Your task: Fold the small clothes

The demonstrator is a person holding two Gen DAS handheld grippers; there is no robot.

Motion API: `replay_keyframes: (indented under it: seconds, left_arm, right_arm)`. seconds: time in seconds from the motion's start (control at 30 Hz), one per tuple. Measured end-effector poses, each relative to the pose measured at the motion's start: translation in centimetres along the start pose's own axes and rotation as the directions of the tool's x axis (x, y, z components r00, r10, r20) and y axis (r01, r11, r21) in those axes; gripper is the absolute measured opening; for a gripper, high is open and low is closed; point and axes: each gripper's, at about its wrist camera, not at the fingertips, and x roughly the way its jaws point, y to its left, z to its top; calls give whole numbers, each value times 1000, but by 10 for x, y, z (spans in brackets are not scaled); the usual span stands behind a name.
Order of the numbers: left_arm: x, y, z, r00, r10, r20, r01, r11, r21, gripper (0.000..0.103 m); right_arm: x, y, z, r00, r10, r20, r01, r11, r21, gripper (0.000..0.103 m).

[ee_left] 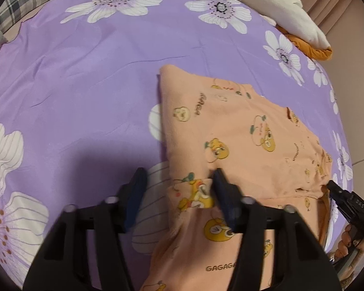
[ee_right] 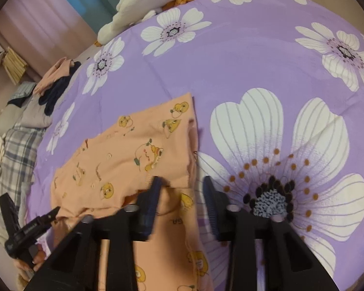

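Note:
A peach garment with yellow cartoon bears [ee_left: 242, 140] lies partly folded on the purple flowered bed sheet [ee_left: 85, 77]. My left gripper [ee_left: 179, 177] is open, its jaws straddling the garment's near left edge, low over the cloth. The other gripper's tip shows at the right edge of the left wrist view [ee_left: 337, 191]. In the right wrist view the garment [ee_right: 133, 150] lies left of centre. My right gripper [ee_right: 182, 184] is open over its near right edge. The left gripper shows at lower left of that view [ee_right: 31, 228], open.
A white and orange plush toy [ee_left: 291, 17] lies at the bed's far edge. A plaid blanket [ee_right: 14, 150] and a pile of dark and peach clothes [ee_right: 55, 84] lie beside the sheet. Pink curtains [ee_right: 36, 19] stand beyond the bed.

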Motion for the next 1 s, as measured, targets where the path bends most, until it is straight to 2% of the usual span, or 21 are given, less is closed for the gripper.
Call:
replay_keyframes:
  seconds: [0.03, 0.07, 0.17, 0.23, 0.4, 0.6, 0.67, 0.77, 0.9, 0.93, 1.0]
  left_arm:
    - [2, 0, 0, 1000, -22, -5, 22, 1000, -4, 30]
    - [4, 0, 0, 999, -30, -12, 30, 999, -12, 26]
    - [2, 0, 0, 1000, -19, -1, 19, 1000, -15, 22]
    - [0, 1, -1, 1000, -25, 2, 25, 1000, -20, 22]
    - [0, 3, -2, 1000, -26, 3, 26, 999, -23, 22]
    - [0, 3, -3, 1000, -21, 1, 21, 1000, -20, 22]
    - [0, 3, -3, 1000, -22, 1, 22, 1000, -22, 22]
    - [0, 3, -4, 1000, -17, 6, 17, 1000, -23, 22]
    - [0, 2, -4, 1000, -16, 7, 16, 1000, -22, 22]
    - [0, 2, -4, 1000, -16, 7, 17, 1000, -23, 22]
    - [-1, 2, -4, 1000, -17, 8, 17, 1000, -24, 22]
  right_arm:
    - [1, 0, -1, 1000, 2, -2, -2, 1000, 5, 21]
    - [2, -1, -1, 1000, -6, 2, 6, 1000, 8, 15]
    - [-5, -1, -3, 1000, 0, 24, 0, 1000, -1, 10]
    - [-13, 1, -2, 999, 5, 43, -5, 1000, -12, 10]
    - [-27, -6, 1, 993, -68, 98, 69, 998, -3, 7]
    - [-30, -17, 4, 996, 16, 86, -20, 999, 45, 7]
    - [-28, -14, 5, 996, 39, 83, -43, 998, 50, 13]
    - [-15, -8, 6, 998, 32, 51, -34, 998, 46, 23]
    - [2, -4, 2, 998, 56, 19, -56, 997, 48, 24]
    - [3, -3, 2, 999, 46, 25, -47, 998, 39, 23]
    - [-1, -1, 0, 998, 22, 52, -23, 999, 25, 9]
